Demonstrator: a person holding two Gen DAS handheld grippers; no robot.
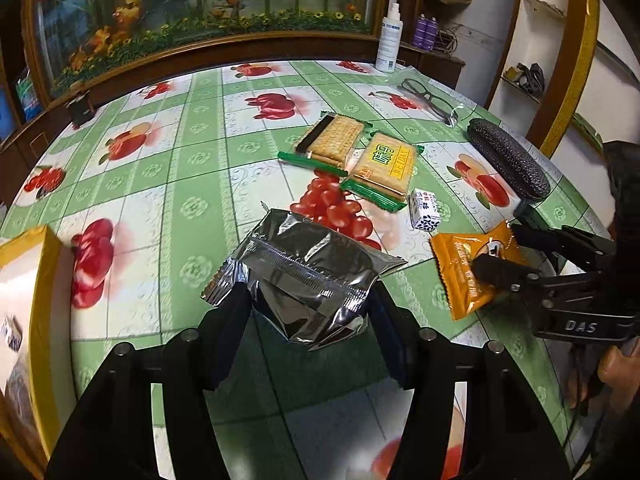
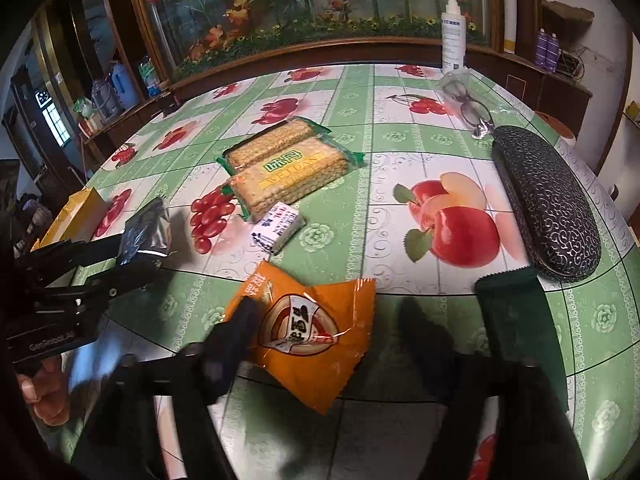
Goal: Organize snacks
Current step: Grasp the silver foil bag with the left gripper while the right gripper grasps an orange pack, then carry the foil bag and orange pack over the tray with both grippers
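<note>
With our left hand-held gripper (image 1: 308, 300) clamping the silver pouch (image 1: 308, 272) and our right hand-held gripper (image 2: 324, 320) spread wide around the orange packet (image 2: 312, 328), either slick wrapper could slip free.

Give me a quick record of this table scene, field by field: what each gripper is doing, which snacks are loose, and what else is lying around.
left gripper: shut on the silver packet
right gripper: open, jaws either side of the orange packet, which lies on the tablecloth
loose snacks: two cracker packs side by side, small white packet just in front of them
other items: black glasses case, glasses, spray bottle
far left: yellow-edged box
</note>
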